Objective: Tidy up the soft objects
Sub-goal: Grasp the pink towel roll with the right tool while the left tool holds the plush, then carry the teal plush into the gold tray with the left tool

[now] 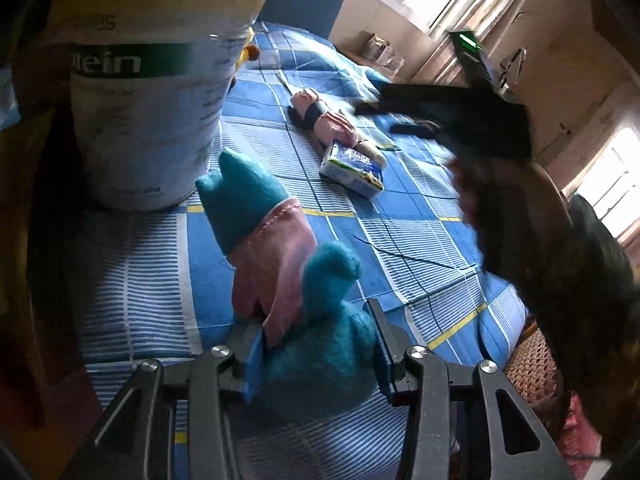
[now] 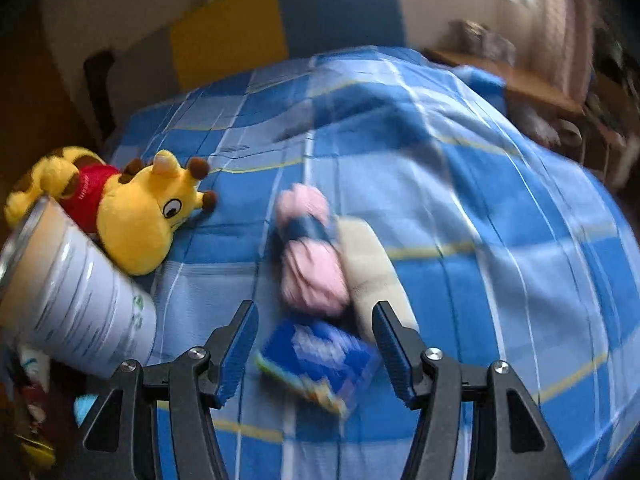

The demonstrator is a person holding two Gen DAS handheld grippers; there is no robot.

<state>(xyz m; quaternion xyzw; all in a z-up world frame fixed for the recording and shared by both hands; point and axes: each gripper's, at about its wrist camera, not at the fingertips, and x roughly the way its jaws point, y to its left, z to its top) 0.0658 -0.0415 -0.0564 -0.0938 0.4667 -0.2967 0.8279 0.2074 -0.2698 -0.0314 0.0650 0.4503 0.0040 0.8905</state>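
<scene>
My left gripper (image 1: 316, 344) gripped the teal-and-pink plush toy (image 1: 296, 280) just beside the white canister (image 1: 152, 92) on the blue checked cloth (image 1: 408, 232) — my right gripper (image 2: 316, 344) hung wide open over the blurred tissue pack (image 2: 320, 364).

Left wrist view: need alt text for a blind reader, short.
The left gripper is shut on a teal and pink plush toy above a blue plaid cloth. A tall white can stands just behind on the left; farther back lie a tissue pack and a pink bundle.
</scene>
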